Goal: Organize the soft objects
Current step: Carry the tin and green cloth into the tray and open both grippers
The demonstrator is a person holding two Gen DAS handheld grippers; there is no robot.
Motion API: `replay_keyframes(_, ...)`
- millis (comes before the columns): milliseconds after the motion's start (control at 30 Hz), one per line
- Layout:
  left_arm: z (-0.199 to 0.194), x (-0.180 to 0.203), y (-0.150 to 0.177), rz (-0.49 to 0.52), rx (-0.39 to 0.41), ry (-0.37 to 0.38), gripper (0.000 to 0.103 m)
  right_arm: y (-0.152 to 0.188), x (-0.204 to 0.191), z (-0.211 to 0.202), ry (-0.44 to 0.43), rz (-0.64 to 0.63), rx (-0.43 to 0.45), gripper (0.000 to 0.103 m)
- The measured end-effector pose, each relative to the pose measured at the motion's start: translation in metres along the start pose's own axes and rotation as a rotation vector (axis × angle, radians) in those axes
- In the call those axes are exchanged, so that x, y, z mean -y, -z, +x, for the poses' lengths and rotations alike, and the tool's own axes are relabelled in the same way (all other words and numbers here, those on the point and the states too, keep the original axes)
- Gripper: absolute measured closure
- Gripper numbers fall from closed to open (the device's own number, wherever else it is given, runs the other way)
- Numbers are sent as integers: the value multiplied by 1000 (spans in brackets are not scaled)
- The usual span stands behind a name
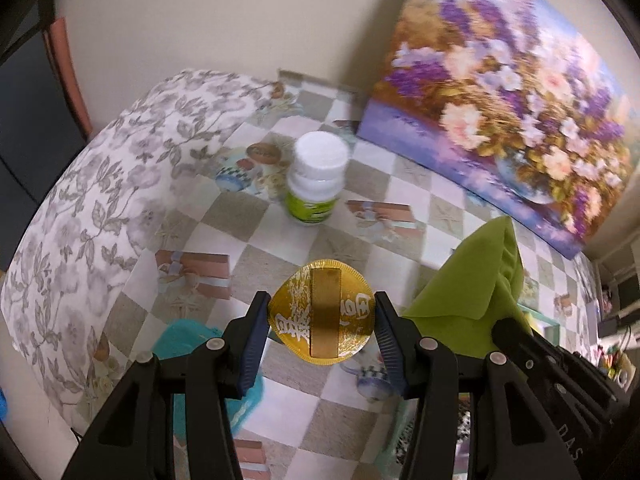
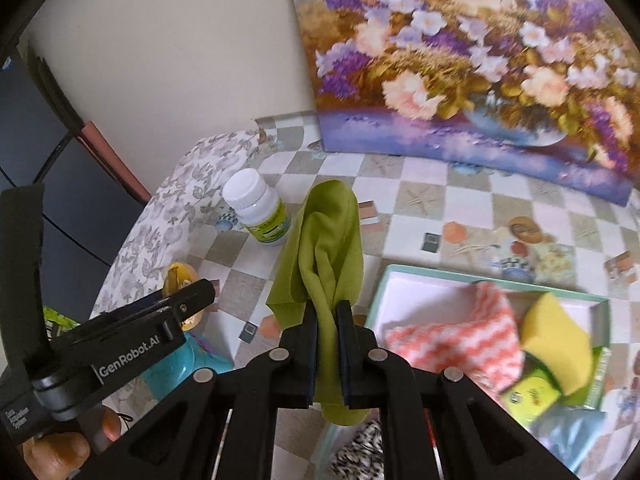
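Right tool (image 2: 325, 350): jaws pinched narrow on the green cloth (image 2: 326, 248), which hangs limp above the desk (image 2: 420, 200); light, soft, sags and folds, so grip a gathered bunch, not one loose edge. Left tool (image 1: 320, 322): half wide, clamping a gold disc (image 1: 322, 312) by its rims; stiff, probably slick foil. Right, the tray (image 2: 400, 272) holds a pink striped cloth (image 2: 456, 332) and yellow sponge (image 2: 556, 328). Farther: white-capped bottle (image 1: 318, 176).

We list two matching black plastic grippers, the left gripper (image 1: 322, 312) and right gripper (image 2: 327, 322), each with blue ribbed pads (image 1: 252, 340) behind the tips, silver pivot screws (image 2: 279, 355) further back, and white "GenRobot.AI" lettering (image 2: 134, 364) along the body.
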State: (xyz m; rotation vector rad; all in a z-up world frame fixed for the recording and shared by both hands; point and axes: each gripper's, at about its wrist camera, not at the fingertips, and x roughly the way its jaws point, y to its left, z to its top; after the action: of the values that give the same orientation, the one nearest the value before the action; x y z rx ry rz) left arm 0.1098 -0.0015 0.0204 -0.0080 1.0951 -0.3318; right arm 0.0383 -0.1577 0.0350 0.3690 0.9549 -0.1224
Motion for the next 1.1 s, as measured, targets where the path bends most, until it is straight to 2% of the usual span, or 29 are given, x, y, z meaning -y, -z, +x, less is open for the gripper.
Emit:
replay_keyframes(333,-23,36,22,95,21,42,50,16,24,-47,57,34,47,94)
replay_keyframes(600,-31,76,48,210,11,77,50,28,53,-84,94,101,98,94)
replay_keyframes(733,-30,98,64,281,-4,83,50,35,71,-101,156,135,116,94)
replay_keyframes(1000,-16,139,99,405,-78,119,50,57,111,-108,241,218,66,94)
replay_keyframes(1100,-4,149,110,435,-121,116,49,67,119,-93,248,239,3,94)
